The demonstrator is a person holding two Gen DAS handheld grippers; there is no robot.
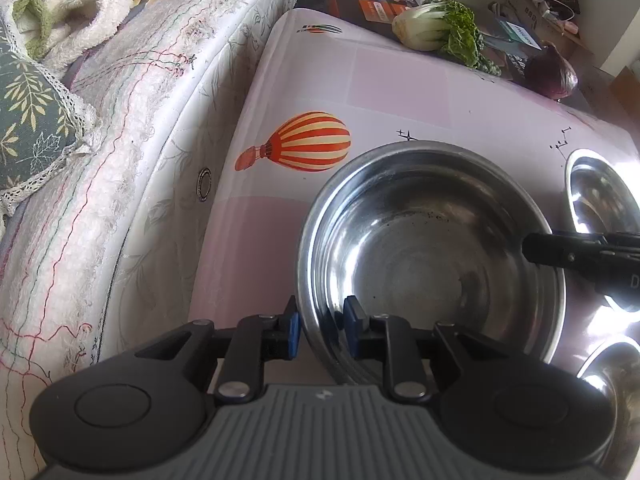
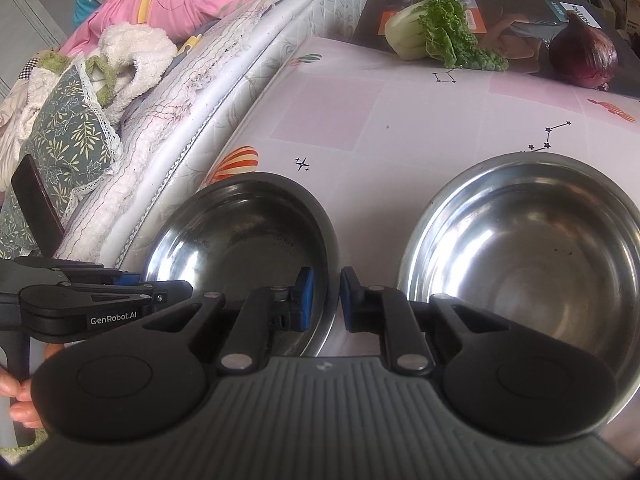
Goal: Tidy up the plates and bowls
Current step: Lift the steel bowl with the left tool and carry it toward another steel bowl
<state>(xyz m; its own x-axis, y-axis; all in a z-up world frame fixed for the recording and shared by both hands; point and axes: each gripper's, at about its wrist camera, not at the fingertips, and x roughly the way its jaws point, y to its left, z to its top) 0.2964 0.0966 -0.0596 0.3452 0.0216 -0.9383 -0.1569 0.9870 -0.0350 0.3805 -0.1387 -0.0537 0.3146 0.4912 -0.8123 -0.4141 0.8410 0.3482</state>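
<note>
Bowl [image 1: 432, 248] rim clamped both sides: L gripper [image 1: 322, 326] near edge, R gripper [image 2: 326, 298] opposite edge. Second bowl [image 2: 524, 248] sits beside, untouched.

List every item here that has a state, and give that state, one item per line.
Left hand-held gripper: shut on left bowl's rim.
Right hand-held gripper: shut on same bowl's opposite rim.
Left bowl: upright, empty.
Right bowl: upright, empty, ungripped.
Bok choy: lying on its side.
Red onion: whole.

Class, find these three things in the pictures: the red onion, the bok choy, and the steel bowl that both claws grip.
red onion [image 2: 582, 54]: right wrist view, middle of its purple skin.
bok choy [image 2: 406, 30]: right wrist view, its pale stalk end.
steel bowl [image 1: 432, 248]: left wrist view, its inner bottom.
</note>
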